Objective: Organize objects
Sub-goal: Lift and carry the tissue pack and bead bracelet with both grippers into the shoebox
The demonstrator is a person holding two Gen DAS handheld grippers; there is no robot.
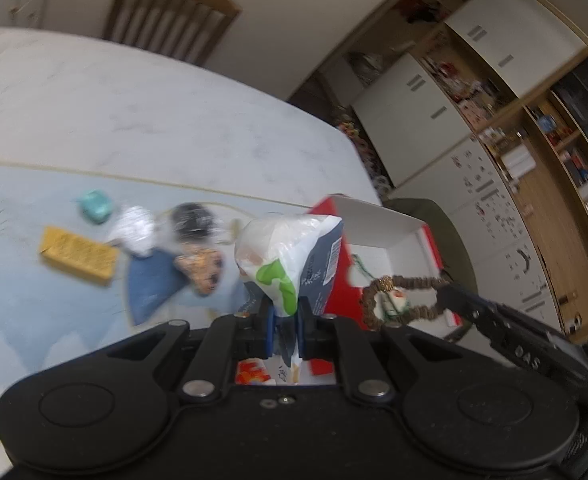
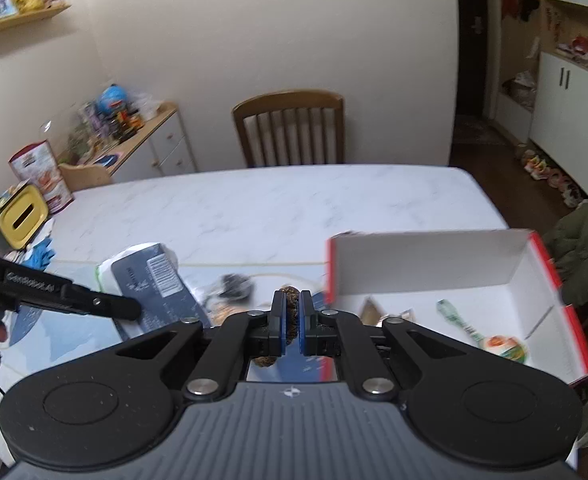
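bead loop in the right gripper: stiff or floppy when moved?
Probably floppy: the bead loop hangs as a sagging ring from the right gripper. Likely light, since a pinch at one point carries it. It may swing and snag the box wall.

Home dining room; marble table (image 2: 278, 200); wooden chair (image 2: 290, 128); cupboards (image 1: 417, 120).

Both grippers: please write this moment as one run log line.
left gripper: shut on bag | right gripper: shut on bead bracelet | box: open
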